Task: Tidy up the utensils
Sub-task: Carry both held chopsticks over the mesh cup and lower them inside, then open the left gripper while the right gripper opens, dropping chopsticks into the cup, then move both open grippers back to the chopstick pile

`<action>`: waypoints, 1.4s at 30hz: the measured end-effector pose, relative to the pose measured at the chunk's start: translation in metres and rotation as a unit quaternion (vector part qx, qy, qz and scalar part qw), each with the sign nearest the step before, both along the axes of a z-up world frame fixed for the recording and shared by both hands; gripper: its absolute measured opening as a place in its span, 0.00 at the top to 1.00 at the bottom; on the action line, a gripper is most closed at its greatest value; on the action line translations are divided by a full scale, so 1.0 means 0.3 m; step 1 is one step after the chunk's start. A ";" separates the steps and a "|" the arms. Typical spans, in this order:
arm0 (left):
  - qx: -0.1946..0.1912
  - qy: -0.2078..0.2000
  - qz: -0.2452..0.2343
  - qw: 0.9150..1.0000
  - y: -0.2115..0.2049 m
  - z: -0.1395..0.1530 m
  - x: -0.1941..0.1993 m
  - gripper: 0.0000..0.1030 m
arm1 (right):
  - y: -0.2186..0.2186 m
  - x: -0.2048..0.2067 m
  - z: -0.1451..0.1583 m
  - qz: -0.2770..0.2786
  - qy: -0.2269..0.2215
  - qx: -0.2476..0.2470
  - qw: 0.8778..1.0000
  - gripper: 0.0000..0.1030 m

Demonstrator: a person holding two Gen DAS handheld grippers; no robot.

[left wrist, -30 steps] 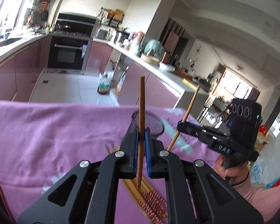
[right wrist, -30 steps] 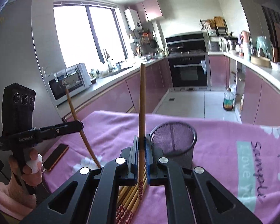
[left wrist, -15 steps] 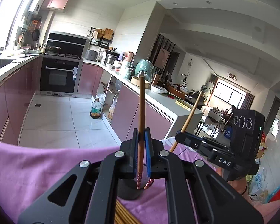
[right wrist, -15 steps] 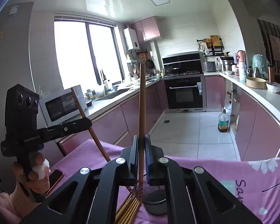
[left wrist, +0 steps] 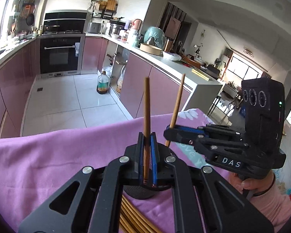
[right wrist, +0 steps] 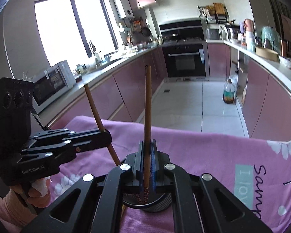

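We are holding one chopstick in each claw, both upright, because each has to go end-first into the narrow mouth of the mesh holder (right wrist: 148,203) standing on the counter.

On the left, the left claw (left wrist: 147,155) is clamped on the left chopstick (left wrist: 146,116), its blue pads pressing the stick on both sides. We are gripping it low, near the patterned end, so the long plain shaft rises free above the claw and only a short tip hangs below, just over the dark holder (left wrist: 143,191). That low grip is probably meant to keep the tip steady while we are aiming it at the opening. Under the claw, a bundle of spare chopsticks (left wrist: 131,215) is lying flat on the pink cloth (left wrist: 48,155), just beside the holder and waiting to be sorted.

On the right, the right claw (right wrist: 147,161) is likewise clamped on the right chopstick (right wrist: 147,116), again low on the shaft. Its patterned tip is hanging right at the holder's rim, and we cannot tell whether it is already inside. Seen from the left wrist view, this stick is leaning slightly, so the two tips are converging on the same opening while the claws are staying apart.

We judge that both sticks are about to be let go into the holder.
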State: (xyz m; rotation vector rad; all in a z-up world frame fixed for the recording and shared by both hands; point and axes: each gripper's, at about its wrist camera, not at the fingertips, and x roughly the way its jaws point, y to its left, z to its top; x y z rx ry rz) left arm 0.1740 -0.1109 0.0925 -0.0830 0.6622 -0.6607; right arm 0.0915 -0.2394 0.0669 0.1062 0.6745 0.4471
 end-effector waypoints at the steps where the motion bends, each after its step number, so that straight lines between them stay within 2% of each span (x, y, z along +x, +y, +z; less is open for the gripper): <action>1: 0.001 0.002 0.001 1.000 0.002 -0.019 0.010 0.93 | 0.003 0.010 -0.010 0.001 0.005 -0.002 1.000 0.95; 8: 0.007 0.013 0.011 1.000 -0.006 -0.070 0.080 0.91 | 0.024 0.032 -0.024 -0.012 0.014 -0.002 1.000 0.92; 10: 0.011 0.013 0.018 1.000 0.009 -0.075 0.062 0.91 | 0.030 0.031 -0.026 -0.017 0.012 -0.004 1.000 0.91; 12: 0.011 0.011 0.021 1.000 0.008 -0.084 0.055 0.90 | 0.029 0.015 -0.030 -0.021 0.008 -0.001 1.000 0.86; 14: 0.014 0.008 0.028 0.999 0.018 -0.088 0.039 0.87 | 0.028 0.005 -0.028 -0.023 0.000 -0.004 1.000 0.85; 19: 0.014 -0.012 0.049 0.999 0.080 -0.094 0.007 0.85 | 0.022 -0.048 -0.013 -0.025 -0.023 0.005 0.999 0.78; 21: 0.016 -0.027 0.062 0.998 0.119 -0.093 -0.041 0.80 | 0.022 -0.093 -0.001 -0.020 -0.038 0.008 0.999 0.74; 23: 0.019 -0.044 0.082 0.996 0.158 -0.089 -0.092 0.67 | 0.027 -0.147 0.016 -0.009 -0.057 0.009 0.998 0.68; 25: 0.022 -0.058 0.093 0.994 0.196 -0.089 -0.140 0.62 | 0.036 -0.194 0.029 0.006 -0.068 0.007 0.998 0.64; 28: 0.031 -0.053 0.097 0.993 0.240 -0.119 -0.202 0.60 | 0.071 -0.287 0.016 0.041 -0.079 -0.003 0.996 0.58; 30: 0.048 -0.049 0.101 0.992 0.253 -0.163 -0.235 0.59 | 0.094 -0.319 -0.019 0.053 -0.067 -0.016 0.996 0.58; 35: 0.086 0.026 0.086 0.992 0.266 -0.355 -0.256 0.59 | 0.160 -0.330 -0.199 0.065 0.015 -0.048 0.997 0.59; 37: 0.092 0.056 0.078 0.991 0.275 -0.433 -0.276 0.59 | 0.171 -0.320 -0.257 0.062 0.043 -0.052 0.996 0.64; 42: 0.106 0.078 0.067 0.989 0.267 -0.528 -0.311 0.59 | 0.193 -0.311 -0.339 0.054 0.080 -0.050 0.994 0.67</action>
